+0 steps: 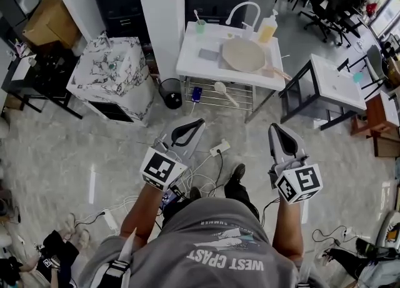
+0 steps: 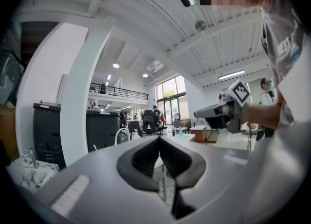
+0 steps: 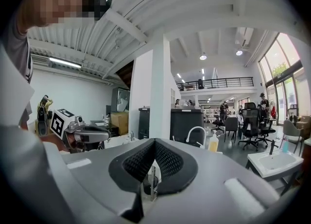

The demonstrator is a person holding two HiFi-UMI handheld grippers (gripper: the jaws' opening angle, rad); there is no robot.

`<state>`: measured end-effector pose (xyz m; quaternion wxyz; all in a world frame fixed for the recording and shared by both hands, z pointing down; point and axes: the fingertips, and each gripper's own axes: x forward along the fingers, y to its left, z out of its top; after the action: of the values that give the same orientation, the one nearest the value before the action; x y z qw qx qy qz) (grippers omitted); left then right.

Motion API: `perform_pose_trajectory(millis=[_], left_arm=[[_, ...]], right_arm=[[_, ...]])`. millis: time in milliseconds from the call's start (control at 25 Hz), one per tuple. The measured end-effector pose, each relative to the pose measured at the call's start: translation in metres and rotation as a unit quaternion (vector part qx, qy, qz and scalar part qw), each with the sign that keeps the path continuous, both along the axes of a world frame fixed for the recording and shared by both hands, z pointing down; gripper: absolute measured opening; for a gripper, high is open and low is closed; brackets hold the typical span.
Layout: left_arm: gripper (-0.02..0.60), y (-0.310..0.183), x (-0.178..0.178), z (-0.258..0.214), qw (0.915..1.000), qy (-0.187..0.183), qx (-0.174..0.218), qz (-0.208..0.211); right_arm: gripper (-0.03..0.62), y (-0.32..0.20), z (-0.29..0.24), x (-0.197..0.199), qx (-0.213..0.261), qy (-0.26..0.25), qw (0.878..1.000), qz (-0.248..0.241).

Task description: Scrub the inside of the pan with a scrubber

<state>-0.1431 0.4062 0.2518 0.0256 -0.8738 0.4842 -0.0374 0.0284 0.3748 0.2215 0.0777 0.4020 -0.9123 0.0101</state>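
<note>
Item 1. Left gripper, grey with black ribbed pads: its jaws were closed tip to tip and held nothing. It pointed level toward one o'clock in the head view, and its cube with square markers sat at the person's wrist.

Item 2. Right gripper, same make: its jaws were likewise pressed together and it carried nothing. It pointed toward twelve o'clock.

Item 3. Round, shallow, pale beige pan with a wooden handle: it lay flat on the white metal-legged sink table, at twelve o'clock from the person and well apart from both grippers. The handle ran out toward four o'clock.

Item 4. Flat grey rectangular pad: it lay on the same table top, just beside the pan at its nine o'clock.

Item 5. Curved white faucet, yellow squeeze bottle and green cup: these stood along the table's far edge, at twelve, one and ten o'clock of the pan.

Item 6. Black round bin: it stood on the floor at seven o'clock of the table.

Item 7. Marble-patterned cabinet: it stood at nine o'clock of the table.
</note>
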Motion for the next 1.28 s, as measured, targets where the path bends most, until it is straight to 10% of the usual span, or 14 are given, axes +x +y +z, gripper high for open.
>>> perform_pose_trajectory(millis=[1280], left_arm=[[0.002,-0.203,0.13,0.016,0.9917,-0.083,-0.051,-0.083]], right_arm=[[0.002,-0.248,0.034,0.107,-0.045,-0.068,0.99,-0.111]])
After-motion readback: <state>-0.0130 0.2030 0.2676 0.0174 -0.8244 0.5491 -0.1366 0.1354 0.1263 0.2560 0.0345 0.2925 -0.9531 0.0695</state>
